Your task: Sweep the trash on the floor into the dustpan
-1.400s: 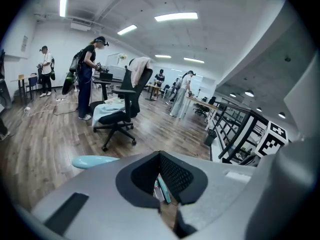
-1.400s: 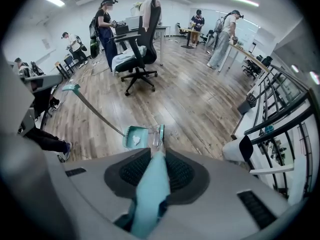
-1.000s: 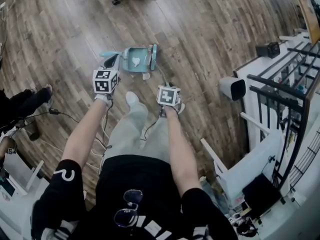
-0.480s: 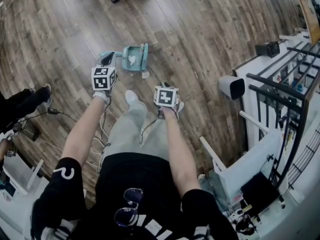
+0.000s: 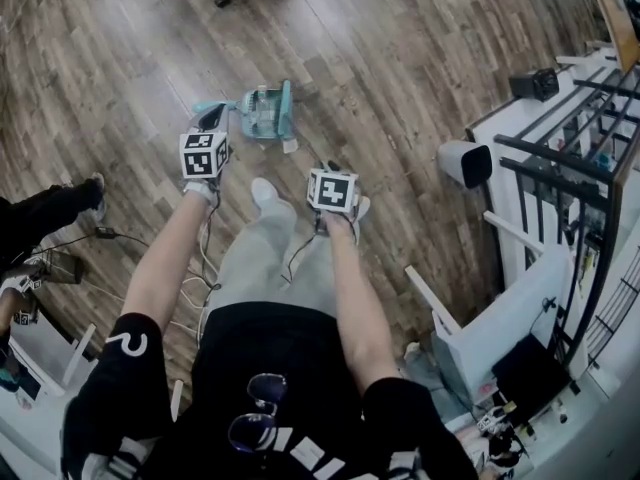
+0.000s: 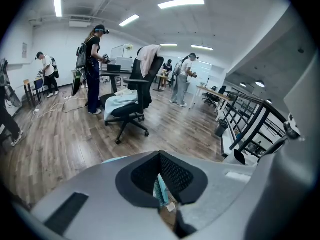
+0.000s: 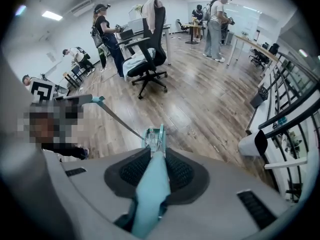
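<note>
Pinching broom handle (image 7: 149,186) in right gripper (image 7: 156,170) jaws, dustpan handle (image 7: 118,118) in left gripper (image 5: 211,118) jaws. Ahead at twelve o'clock, the dustpan (image 5: 262,114); at its five o'clock, a paper scrap (image 5: 290,146). Could flick past the pan if swept hard.

Your head camera looks steeply down at the floor (image 5: 400,68); both gripper cameras sit low, facing forward, sharing the office chair (image 6: 135,99).

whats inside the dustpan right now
Pale trash scraps show inside the teal dustpan. The broom stands against one side, covering anything beneath its bristles.
</note>
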Demonstrator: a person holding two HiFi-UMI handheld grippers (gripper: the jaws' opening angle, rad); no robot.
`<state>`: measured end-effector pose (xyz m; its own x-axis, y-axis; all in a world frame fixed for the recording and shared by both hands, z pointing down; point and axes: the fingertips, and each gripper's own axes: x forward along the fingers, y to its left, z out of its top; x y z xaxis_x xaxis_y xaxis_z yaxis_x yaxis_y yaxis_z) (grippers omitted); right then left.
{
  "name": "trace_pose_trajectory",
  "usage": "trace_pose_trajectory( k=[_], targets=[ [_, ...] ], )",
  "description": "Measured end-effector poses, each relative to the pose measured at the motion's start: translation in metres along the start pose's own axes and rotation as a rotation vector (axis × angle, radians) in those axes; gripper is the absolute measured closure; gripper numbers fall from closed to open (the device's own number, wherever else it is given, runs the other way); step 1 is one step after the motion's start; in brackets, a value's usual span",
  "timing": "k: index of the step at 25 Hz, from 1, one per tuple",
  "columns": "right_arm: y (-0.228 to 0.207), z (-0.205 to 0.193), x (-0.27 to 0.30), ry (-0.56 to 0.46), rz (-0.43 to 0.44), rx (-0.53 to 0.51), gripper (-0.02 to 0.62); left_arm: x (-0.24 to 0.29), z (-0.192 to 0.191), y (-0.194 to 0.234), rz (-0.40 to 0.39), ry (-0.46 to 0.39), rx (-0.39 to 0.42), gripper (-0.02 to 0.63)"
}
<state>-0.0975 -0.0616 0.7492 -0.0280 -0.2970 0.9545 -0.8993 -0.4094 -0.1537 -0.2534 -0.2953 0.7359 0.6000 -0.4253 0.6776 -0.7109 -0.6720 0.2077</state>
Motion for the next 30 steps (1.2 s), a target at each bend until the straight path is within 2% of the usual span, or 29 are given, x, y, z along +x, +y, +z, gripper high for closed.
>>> trace_pose_trajectory(
  k=[4, 9, 20, 30],
  targets=[
    [-0.021, -0.015, -0.005, -0.002, -0.059, 0.008, 0.509, -0.004, -0.004, -0.006, -0.017, -0.006, 0.016, 0.607],
    [-0.030, -0.029, -0.015, -0.026, -0.014, 0.104, 0.509, -0.011, -0.004, -0.028, -0.047, -0.011, 0.050, 0.607],
    [-0.074, -0.069, -0.058, -0.121, -0.015, 0.194, 0.509, -0.040, -0.011, -0.109, -0.101, -0.034, 0.116, 0.607],
    [-0.106, -0.153, -0.100, -0.168, -0.008, 0.307, 0.509, -0.087, -0.040, -0.194, -0.177, -0.049, 0.198, 0.607]
  ],
)
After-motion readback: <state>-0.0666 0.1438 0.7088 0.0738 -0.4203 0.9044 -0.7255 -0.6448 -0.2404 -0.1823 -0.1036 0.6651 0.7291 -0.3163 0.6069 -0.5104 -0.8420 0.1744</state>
